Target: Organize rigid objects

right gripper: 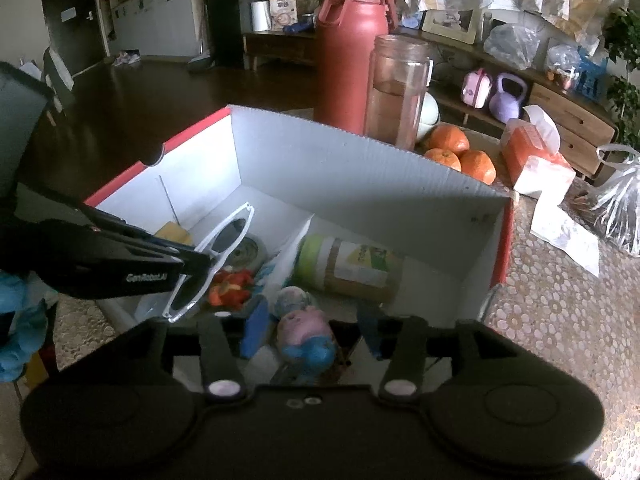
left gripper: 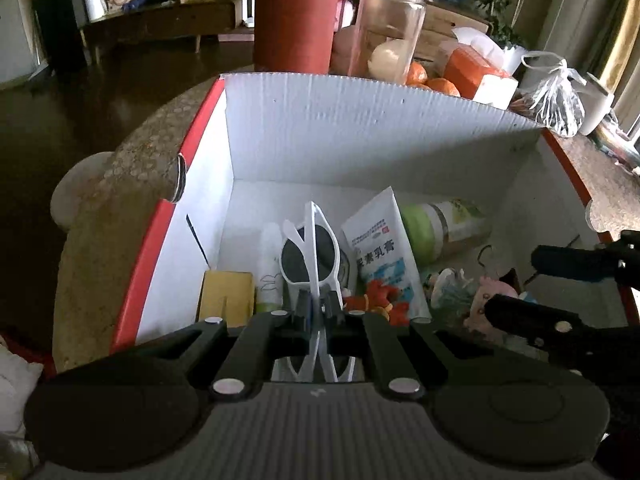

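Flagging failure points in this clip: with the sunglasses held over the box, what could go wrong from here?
1. The left claw pinches the folded sunglasses on edge; they may twist or slip in the grip.
2. Below them the box already holds a tube, a jar and toys, so the sunglasses may land on top, lenses against hard things.
3. The open right claw hangs near the pink toy, close to the left claw; the two could collide.
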`<move>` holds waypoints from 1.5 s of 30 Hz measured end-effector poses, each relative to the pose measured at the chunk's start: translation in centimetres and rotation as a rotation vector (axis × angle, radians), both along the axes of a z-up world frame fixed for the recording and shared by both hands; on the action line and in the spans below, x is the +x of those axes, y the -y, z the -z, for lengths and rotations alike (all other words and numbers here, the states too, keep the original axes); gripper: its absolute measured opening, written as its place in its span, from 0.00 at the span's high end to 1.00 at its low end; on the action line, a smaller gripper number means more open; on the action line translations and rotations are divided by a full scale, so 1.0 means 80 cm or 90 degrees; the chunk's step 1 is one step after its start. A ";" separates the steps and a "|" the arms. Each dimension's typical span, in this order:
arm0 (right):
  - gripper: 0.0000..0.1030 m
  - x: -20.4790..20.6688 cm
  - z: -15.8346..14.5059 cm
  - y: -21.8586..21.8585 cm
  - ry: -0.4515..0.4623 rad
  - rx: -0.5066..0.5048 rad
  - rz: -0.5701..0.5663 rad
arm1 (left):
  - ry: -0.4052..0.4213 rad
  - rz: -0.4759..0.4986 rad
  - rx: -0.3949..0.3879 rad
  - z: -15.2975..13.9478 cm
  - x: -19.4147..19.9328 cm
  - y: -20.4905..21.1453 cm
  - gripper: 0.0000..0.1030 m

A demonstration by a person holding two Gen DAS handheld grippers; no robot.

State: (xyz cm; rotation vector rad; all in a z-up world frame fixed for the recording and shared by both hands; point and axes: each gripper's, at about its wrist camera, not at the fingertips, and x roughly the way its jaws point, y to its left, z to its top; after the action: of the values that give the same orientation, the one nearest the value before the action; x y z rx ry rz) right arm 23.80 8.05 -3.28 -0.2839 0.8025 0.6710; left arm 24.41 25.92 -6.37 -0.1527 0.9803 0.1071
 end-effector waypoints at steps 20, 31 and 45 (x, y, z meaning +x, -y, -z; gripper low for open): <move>0.29 -0.046 -0.061 0.051 0.050 0.063 -0.003 | 0.088 0.010 0.006 -0.073 -0.052 0.037 0.93; 0.15 -0.075 -0.091 0.083 0.078 0.103 -0.016 | 0.129 0.027 0.017 -0.102 -0.086 0.068 0.93; 0.07 -0.088 -0.103 0.151 0.094 0.158 0.016 | 0.176 0.042 0.026 -0.121 -0.128 0.112 0.33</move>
State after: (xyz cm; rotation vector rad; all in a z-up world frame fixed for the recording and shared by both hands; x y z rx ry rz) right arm 16.74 -4.01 4.93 -0.0957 0.5740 0.7094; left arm 14.19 16.96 3.33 -0.0937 0.7059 0.0438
